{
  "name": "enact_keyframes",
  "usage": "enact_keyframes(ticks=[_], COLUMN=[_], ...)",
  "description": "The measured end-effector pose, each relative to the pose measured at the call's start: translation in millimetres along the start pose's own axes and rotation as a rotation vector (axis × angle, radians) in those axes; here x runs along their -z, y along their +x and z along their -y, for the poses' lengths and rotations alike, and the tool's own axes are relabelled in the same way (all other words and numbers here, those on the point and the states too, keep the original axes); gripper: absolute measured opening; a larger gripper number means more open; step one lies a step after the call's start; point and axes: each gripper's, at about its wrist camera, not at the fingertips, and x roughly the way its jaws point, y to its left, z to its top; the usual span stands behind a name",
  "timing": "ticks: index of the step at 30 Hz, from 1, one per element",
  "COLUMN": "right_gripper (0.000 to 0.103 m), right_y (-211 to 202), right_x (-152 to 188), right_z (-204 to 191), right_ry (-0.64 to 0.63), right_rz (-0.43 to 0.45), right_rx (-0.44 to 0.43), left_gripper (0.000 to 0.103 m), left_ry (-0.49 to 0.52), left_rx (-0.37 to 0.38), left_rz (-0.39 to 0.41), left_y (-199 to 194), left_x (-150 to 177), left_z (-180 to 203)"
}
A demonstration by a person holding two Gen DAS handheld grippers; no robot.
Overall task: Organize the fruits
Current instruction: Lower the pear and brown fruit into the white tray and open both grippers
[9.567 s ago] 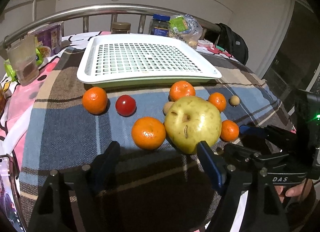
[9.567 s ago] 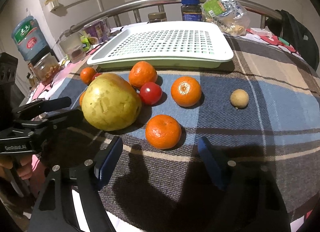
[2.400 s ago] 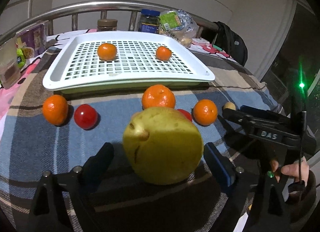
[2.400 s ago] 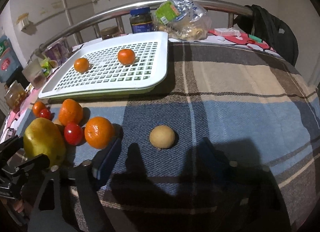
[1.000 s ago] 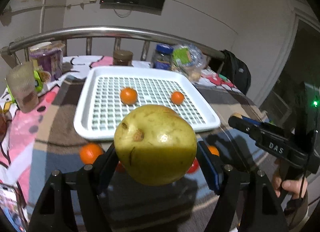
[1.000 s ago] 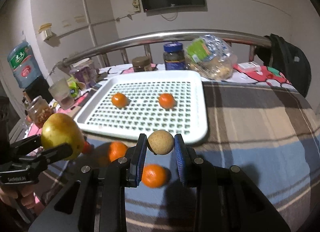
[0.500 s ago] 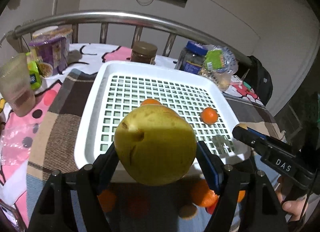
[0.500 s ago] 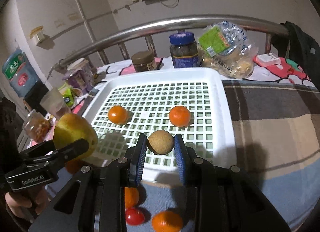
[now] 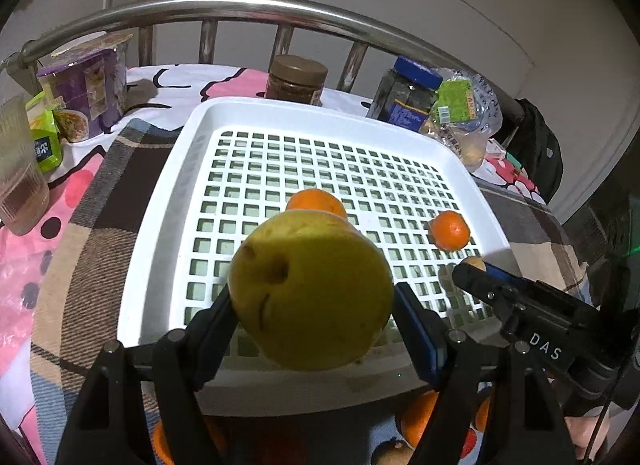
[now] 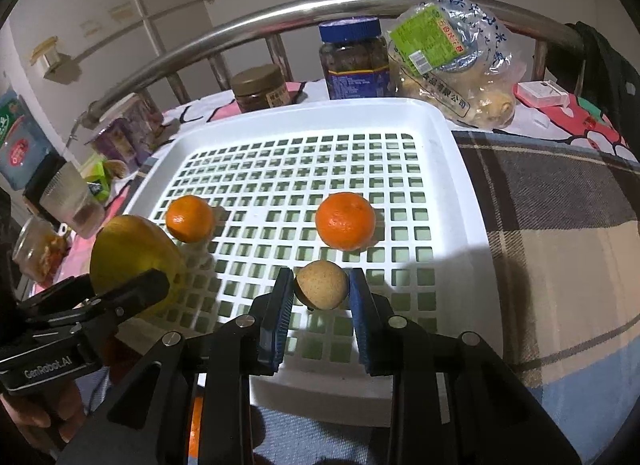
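Plaid blanket in brown, grey and blue (image 10: 560, 201) covers the surface, and on it sits a white plastic tray with a square-holed grid floor (image 10: 460, 169), the landmark for everything else. Behind the tray's far rim stand a brown-lidded jar (image 10: 260, 87), a blue-lidded jar of dark contents (image 10: 354, 59) and a clear bag with a green label (image 10: 452, 61), all in front of a curved steel rail (image 9: 256, 5).

Inside the tray lie two small orange mandarins: one toward its left side (image 10: 189, 218), one nearer its middle (image 10: 345, 220). The left gripper (image 9: 314, 309) is clamped on a large yellow-green pear-like fruit (image 9: 312, 289), its black fingers pressed on both flanks, holding it above the tray's near-left part. The right gripper (image 10: 321, 297) holds a small round tan fruit (image 10: 321, 284) between blue-padded fingers, above the tray's near-middle, just in front of the middle mandarin; whether either fruit touches the grid I cannot tell.

Below the tray's near rim, partly hidden by the left gripper, more orange fruits (image 9: 418, 415) rest on the blanket. Left of the tray stands a clear plastic cup (image 9: 18, 181).
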Motion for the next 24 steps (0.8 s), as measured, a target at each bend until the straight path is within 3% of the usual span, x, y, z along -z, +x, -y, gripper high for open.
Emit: enact_keyframes(ticks=[5,9,10,12,16,21,24], right_gripper=[0.028,0.056,0.071,0.083,0.085,0.096,0.099], right_y=[9,6,0,-14,-48,-99,-123], right_x=[0,2,3,5,8,17,24], right_z=[0,2,2,4,3,-6,-13], right_ry=[-0.010,-0.007,-0.006,0.004,0.017,-0.004,-0.032], right_rz=[-0.011,-0.011,0.009,0.058,0.134,0.255,0.327], right_rx=[0.022,0.013,0.012,0.012,-0.033,-0.082,-0.086], left_gripper=[0.079,0.080,0.085,0.091,0.103,0.103,0.103], left_ry=[-0.013,-0.061,-0.066,-0.052,-0.008,0.021,0.027], left_rx=[0.001,0.035,0.042,0.053,0.052,0.066,0.070], left_rz=[0.015,0.015,0.037,0.105,0.252,0.376,0.403], left_y=[2,-7,-15,-39,-89,-141,-155], left_x=[1,-1,-2,-5,-5,6,16], left_z=[-1,-7,-8,-6,0,-2,-5])
